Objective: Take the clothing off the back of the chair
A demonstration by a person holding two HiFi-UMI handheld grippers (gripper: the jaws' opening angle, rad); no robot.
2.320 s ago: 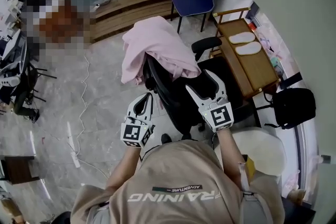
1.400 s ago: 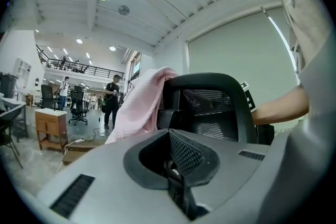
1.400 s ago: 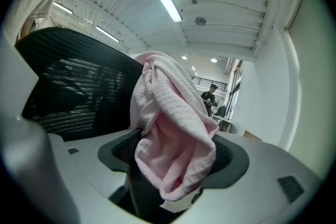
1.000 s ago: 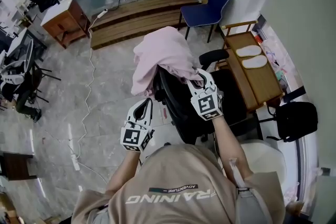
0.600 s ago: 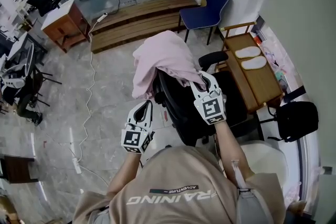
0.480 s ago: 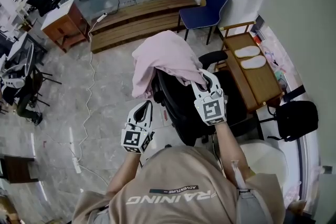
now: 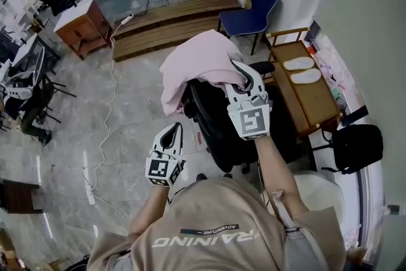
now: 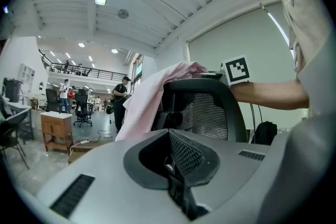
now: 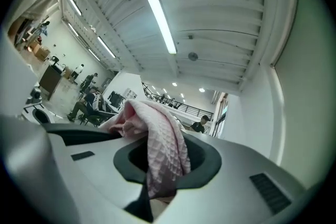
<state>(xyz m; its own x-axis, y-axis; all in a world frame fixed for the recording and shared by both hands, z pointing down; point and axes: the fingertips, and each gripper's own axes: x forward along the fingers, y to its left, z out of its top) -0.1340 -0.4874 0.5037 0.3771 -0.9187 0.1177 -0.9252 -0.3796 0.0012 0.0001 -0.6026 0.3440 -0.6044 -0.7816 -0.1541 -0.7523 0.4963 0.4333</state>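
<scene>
Floor [image 7: 76, 136], blue chair [image 7: 250, 14] beyond pink clothing [image 7: 193, 63]

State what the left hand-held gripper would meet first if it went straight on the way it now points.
Probably the black chair back, just beside the pink clothing draped over it, though depth is hard to judge here.

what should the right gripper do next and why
Probably lift the right gripper higher and toward the person, so the garment clears the chair back. Its fingers have just been closing and pinch a fold of the garment, but most of it lies draped over the top. The left gripper, shut and empty, is low, off the garment.
</scene>
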